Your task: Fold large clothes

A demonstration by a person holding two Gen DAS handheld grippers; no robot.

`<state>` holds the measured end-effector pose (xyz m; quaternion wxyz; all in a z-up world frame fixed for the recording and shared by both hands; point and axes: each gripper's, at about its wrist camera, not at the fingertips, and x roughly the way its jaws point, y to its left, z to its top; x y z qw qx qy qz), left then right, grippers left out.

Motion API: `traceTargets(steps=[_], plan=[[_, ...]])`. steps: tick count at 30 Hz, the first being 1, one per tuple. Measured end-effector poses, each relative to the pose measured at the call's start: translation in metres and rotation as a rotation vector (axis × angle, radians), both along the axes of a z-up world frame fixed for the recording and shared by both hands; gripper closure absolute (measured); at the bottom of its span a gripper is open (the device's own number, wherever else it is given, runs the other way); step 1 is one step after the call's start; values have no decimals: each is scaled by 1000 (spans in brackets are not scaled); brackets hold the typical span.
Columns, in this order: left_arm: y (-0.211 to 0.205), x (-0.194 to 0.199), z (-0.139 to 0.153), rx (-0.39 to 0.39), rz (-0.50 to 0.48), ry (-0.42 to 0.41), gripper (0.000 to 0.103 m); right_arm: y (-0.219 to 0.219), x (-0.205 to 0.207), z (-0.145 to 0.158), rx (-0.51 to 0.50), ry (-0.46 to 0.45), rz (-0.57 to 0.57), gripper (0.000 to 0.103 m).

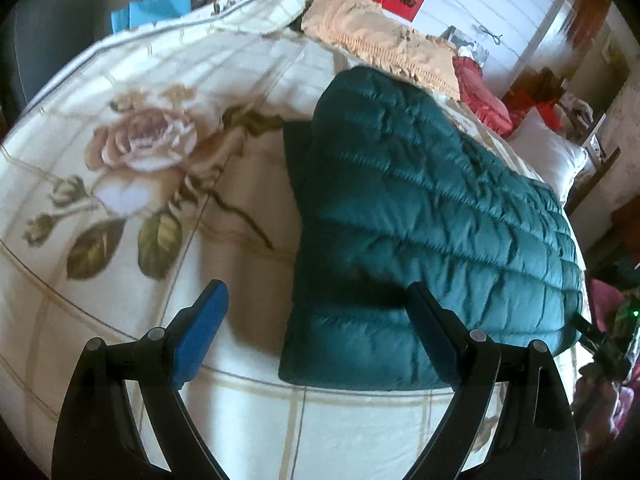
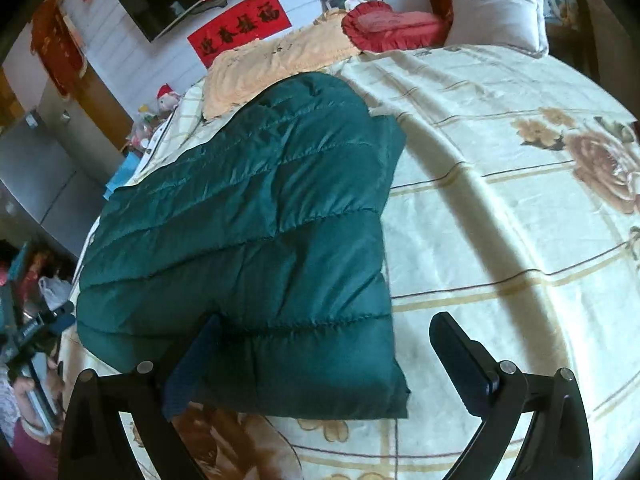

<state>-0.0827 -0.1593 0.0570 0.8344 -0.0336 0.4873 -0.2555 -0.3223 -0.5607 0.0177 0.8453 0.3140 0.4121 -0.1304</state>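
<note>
- The green puffer jacket (image 1: 420,216) lies flat on the floral bedspread (image 1: 140,152), already doubled over — a firm base for another fold.
- The left gripper (image 1: 316,320) and right gripper (image 2: 324,354) hover at the jacket's near edge, jaws spread wide and empty — likely positioned to take its corners.
- A peach blanket (image 1: 372,36) sits beyond the jacket's far end.

Quilted green jacket (image 1: 432,216): 1, folded, on bed.
Bed with cream floral cover (image 1: 120,80): 1.
Peach fringed blanket (image 1: 372,36): 1.
Red ruffled cushion (image 2: 394,26): 1.
White pillow (image 2: 498,12): 1.
Red banner with black characters (image 2: 240,26): 1, on wall.
Dark wall-mounted screen (image 2: 160,0): 1.
Claws: 2 — left claw (image 1: 316,320), right claw (image 2: 324,360); two blue-padded fingers each, both spread apart, nothing between.
Large printed roses on cover: 1 per view.
</note>
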Motion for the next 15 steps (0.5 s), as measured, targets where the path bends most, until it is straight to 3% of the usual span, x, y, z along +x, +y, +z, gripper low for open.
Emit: traceTargets(steps=[4, 8, 15], plan=[[0, 0, -10, -64, -10, 47, 13, 1, 8, -7, 55, -25, 27, 0], [-9, 2, -20, -77, -32, 87, 13, 5, 18, -13, 79, -33, 57, 0], [-10, 6, -27, -139, -11, 111, 3, 3, 25, -16, 96, -56, 75, 0]])
